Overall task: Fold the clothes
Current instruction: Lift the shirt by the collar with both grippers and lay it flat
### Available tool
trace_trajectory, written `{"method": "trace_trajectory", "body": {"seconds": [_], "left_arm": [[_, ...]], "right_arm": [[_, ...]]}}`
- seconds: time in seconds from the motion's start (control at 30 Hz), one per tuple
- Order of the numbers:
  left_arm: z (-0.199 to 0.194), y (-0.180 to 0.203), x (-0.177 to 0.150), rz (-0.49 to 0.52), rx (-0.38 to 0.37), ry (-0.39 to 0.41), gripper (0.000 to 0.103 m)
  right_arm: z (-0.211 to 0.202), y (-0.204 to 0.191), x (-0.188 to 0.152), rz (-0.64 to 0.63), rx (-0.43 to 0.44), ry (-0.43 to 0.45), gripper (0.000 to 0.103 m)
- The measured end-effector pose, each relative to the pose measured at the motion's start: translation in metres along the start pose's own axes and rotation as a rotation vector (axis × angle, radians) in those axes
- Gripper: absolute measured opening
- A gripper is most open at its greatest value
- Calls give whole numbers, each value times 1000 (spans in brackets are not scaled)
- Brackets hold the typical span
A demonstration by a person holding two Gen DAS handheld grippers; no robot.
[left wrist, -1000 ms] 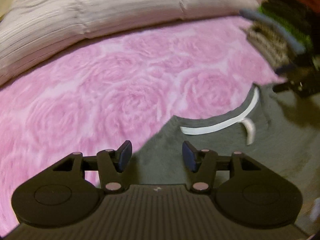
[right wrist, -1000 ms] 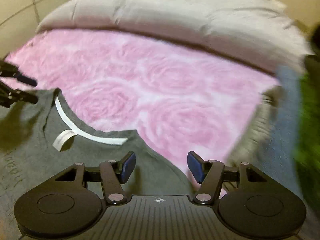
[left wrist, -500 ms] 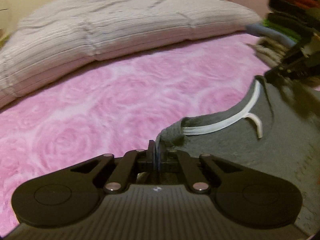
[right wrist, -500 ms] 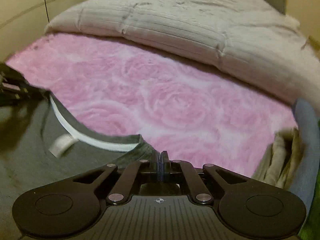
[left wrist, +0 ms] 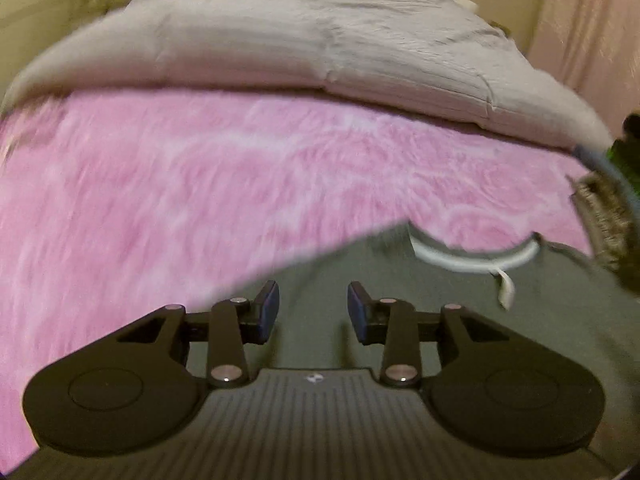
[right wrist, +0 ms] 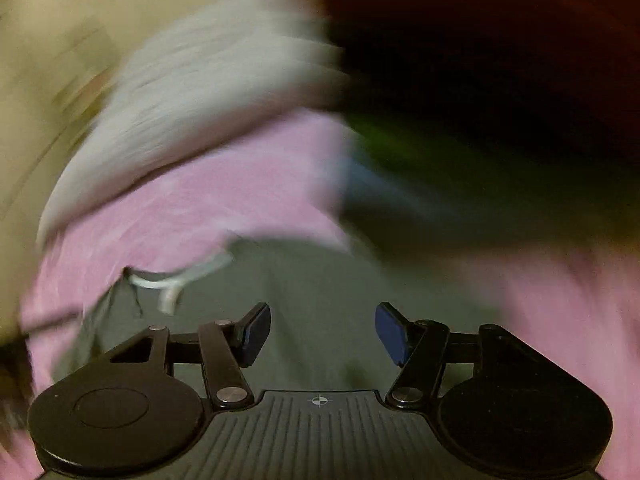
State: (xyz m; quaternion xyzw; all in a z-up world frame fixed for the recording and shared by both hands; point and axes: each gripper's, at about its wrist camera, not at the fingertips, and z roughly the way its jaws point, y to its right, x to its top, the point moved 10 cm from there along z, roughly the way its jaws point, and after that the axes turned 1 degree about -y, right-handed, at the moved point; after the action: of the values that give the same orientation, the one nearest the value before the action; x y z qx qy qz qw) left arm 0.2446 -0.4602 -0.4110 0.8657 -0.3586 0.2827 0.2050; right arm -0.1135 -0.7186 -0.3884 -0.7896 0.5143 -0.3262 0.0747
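My left gripper [left wrist: 313, 312] has its 2 blue pads apart and they are spreading wider; nothing is pinched between them. Only the gray shirt [left wrist: 460, 320] shows through the gap, lying below the pads, and I cannot tell whether the tips brush the cloth. My right gripper [right wrist: 322, 332] is the same: its 2 pads stand apart, widening, with a broad gap that frames bare gray fabric [right wrist: 320, 280] and grips none of it.

The shirt lies spread flat on the pink rose-patterned blanket [left wrist: 200, 192]. From my left wrist its collar edge runs as a slanting line from the lower left up toward the right, where the neckline opens. The white neck band [left wrist: 472, 258] curves around that opening, and a small white tag [left wrist: 506, 286] hangs loose from the band onto the gray cloth. From my right wrist the same band [right wrist: 180, 278] and tag [right wrist: 168, 300] sit to the upper left of my pads, with the cloth stretching toward me beneath them. That view is heavily smeared, so fine creases in the fabric cannot be made out.

Beyond the blanket a gray ribbed duvet [left wrist: 300, 40] is bunched across the far side of the bed. At the right edge of the left view a pile of clothes [left wrist: 608, 208] sits just beside the shirt's shoulder, showing tan, blue and green layers; in the right view it is only a dark blur [right wrist: 480, 120] with streaks of green and blue.
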Motion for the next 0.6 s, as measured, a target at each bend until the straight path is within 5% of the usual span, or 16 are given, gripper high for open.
{"method": "trace_trajectory", "body": {"seconds": [0.07,0.17,0.33,0.37,0.4,0.47,0.6], "left_arm": [[-22,-6,-25,-89,-9,-38,32],[-46,-12,-65,-215,-4,-96,32],[-73,-8,-112,-352,-5,-158,32],[-76,-6,-119,-360,-3,-167,32],[-80,-4,-126,-363,-2,-175,32],[-90,1,-136,-356,-2,-183,32],[-112,7,-154,-275,22,-197,33]], "right_arm": [[-18,47,-46,285,-5,-53,50],[-26,85,-95,613,45,-52,50],[-4,94,-94,920,206,33,50],[0,90,-88,897,215,24,41],[4,86,-83,858,209,10,7],[9,83,-73,716,142,-19,1],[-12,73,-34,316,48,97,1]]}}
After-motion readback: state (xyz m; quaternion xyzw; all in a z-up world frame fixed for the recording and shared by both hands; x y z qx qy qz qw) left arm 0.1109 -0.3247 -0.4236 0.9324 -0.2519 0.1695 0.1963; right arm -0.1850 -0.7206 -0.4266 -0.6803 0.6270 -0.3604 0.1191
